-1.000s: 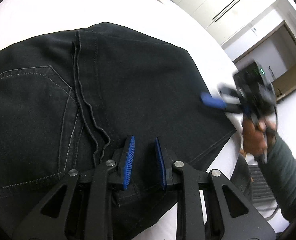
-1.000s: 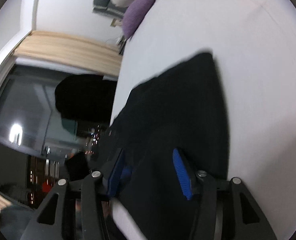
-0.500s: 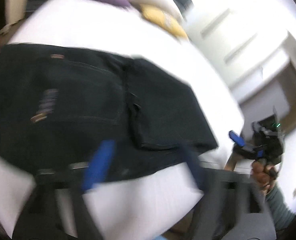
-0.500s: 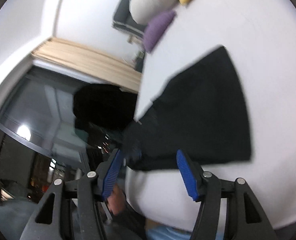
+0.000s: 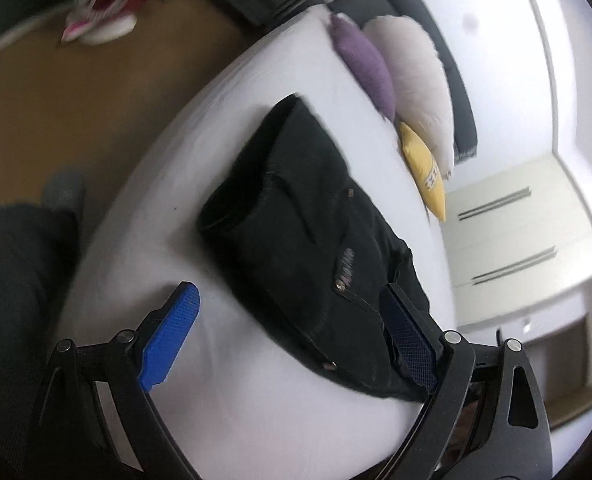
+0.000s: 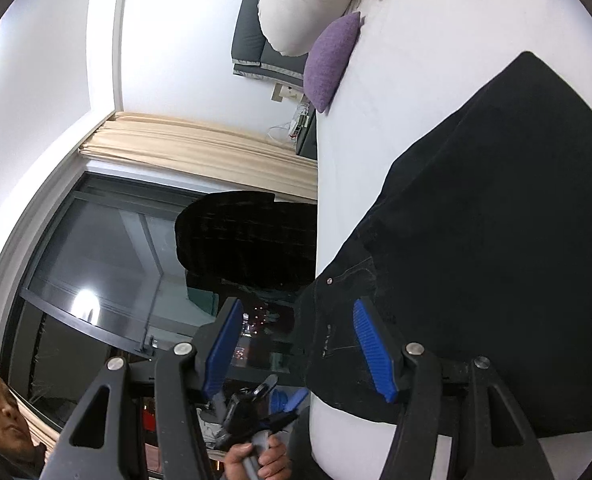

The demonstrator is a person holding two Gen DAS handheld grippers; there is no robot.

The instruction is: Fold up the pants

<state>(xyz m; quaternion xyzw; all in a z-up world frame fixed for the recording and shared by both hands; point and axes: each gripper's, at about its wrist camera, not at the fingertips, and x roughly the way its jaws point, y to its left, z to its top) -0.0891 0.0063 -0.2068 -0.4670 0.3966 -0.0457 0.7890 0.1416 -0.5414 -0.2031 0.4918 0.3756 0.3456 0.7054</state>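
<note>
Left gripper [image 5: 292, 340]: jaws wide apart, nothing pinched; they have just been opening, and only the bed and one corner of the pants show between the blue pads [image 5: 168, 338]; the gripper hangs above the near edge of the bed [image 5: 236, 408], off the cloth. The same gripper shows small in the right view [image 6: 274, 398], low and beyond the bed's side, gripped by a hand [image 6: 256, 460].

Right gripper [image 6: 297, 350]: jaws parted about halfway, empty; its pads [image 6: 373, 350] sit in front of the waist end of the pants without pressing on it; the left pad stands out over the bed's side, against the dark window [image 6: 96, 272].

Pants [image 5: 315, 248]: black denim, lying folded on the white bed as a compact block, rivets and pale stitching showing on the top layer; one rounded fold faces the bed's edge; in the right view the pants [image 6: 475, 260] reach down to the bed's near edge, a rivet near the waist.

Around: at the head of the bed a purple cushion [image 5: 365, 66], a white pillow [image 5: 415, 76] and a yellow cushion [image 5: 421, 168], side by side, well apart from the pants; dark headboard [image 5: 455, 92] behind them; white wardrobe doors [image 5: 507, 236] at right; brown floor [image 5: 76, 100] beside the bed with a blurred pink and white thing [image 5: 98, 26]; a beige curtain [image 6: 200, 148] over the window; a black chair back [image 6: 248, 236] just beside the bed; part of a person in the lower left corner of the right view.

Nothing lies on or against the pants.
</note>
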